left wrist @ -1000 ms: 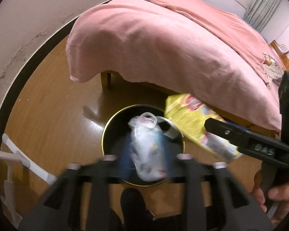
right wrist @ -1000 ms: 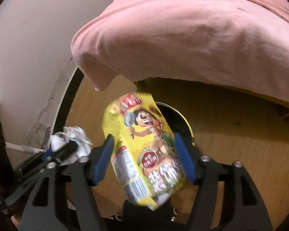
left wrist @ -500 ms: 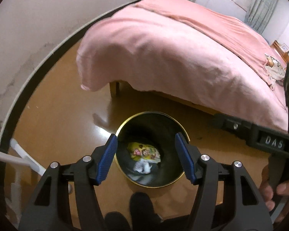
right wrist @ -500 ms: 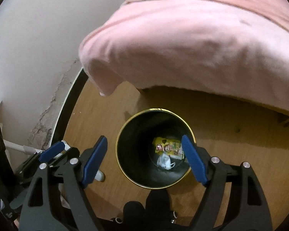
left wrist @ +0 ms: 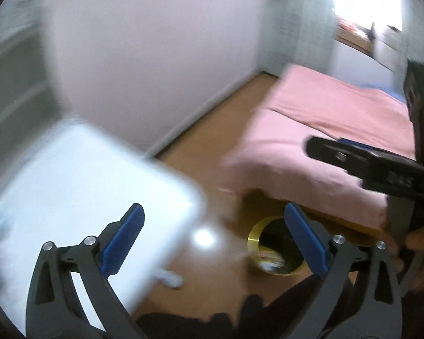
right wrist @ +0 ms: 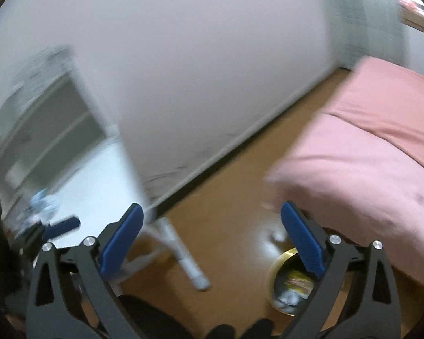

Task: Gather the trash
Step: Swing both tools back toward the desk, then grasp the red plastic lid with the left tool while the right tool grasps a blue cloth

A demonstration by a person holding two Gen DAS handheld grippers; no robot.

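Both wrist views were motion-blurred. The left gripper [left wrist: 214, 243] had its blue pads [left wrist: 123, 239] spread wide, the jaws opening, with nothing between them; the right gripper [right wrist: 212, 243] likewise had its jaws opening wide and empty. The trash bin [left wrist: 253, 240], a round black container with a gold rim, stood on the wooden floor [left wrist: 229, 130] near the foot corner of the pink-covered bed [left wrist: 325, 130], low in both views and just inside each gripper's right-hand finger, so that it lay below and ahead of both tools. Inside the bin a yellow wrapper [left wrist: 268, 254] and a pale crumpled piece [right wrist: 287, 298] lay at the bottom; their outlines were too blurred to give an axis. A white table [left wrist: 70, 186] filled the left of the left-wrist view, directly ahead of the left gripper's left finger, and in the right-wrist view its top [right wrist: 99, 175] carried some small blurred items [right wrist: 42, 200] whose identity could not be told. If further trash remained, it probably lay on that table, off to the left of both tools; the left gripper, seen at the table's edge in the right-wrist view, appeared the nearer. The person's hand [left wrist: 418, 243] gripped the right gripper's handle beside the bed.
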